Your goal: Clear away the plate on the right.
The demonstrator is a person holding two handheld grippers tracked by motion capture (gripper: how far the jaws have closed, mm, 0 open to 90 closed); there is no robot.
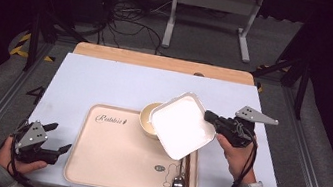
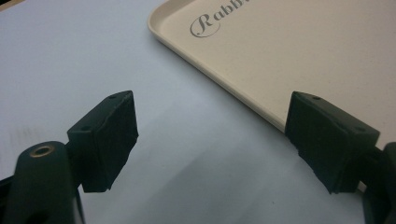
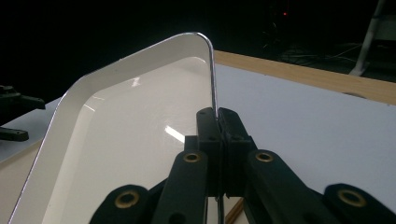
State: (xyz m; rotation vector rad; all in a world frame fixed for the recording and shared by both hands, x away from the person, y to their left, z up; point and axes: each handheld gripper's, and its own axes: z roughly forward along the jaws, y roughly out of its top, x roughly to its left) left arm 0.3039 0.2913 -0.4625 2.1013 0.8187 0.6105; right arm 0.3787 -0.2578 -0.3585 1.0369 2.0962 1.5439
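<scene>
Thing in hand: a white square plate (image 1: 182, 125) with rounded corners and a raised rim — held tilted in the air, above the far right part of the beige tray (image 1: 108, 158).
Where it sits: it hangs partly over the cream bowl (image 1: 148, 119) on the tray and hides much of that bowl; whether plate and bowl touch I cannot tell.
Right tool (image 1: 210, 116): jaws pressed together on the plate's rim, as the right gripper view (image 3: 217, 122) shows — a thin edge pinch at one side, near a corner.
Left tool (image 1: 60, 139): jaws wide apart with nothing between them, resting low on the white counter (image 1: 105, 84) just off the tray's near left edge (image 2: 219, 79).
Weight: likely light to middling; held by one edge only, it will want to droop and twist about the pinch.
Stiffness: looks rigid, no flex to be seen.
Surface: glossy, with highlights on the inner face — probably slippery between the pads.
Fragility: could be ceramic or melamine; best treated as chippable, set down gently.
Best hold: on the rim, pads over its raised lip, near the middle of a side rather than a corner.
Also on the tray: a spoon (image 1: 178, 182) and chopsticks (image 1: 187, 177) at its near right corner, below the plate.
</scene>
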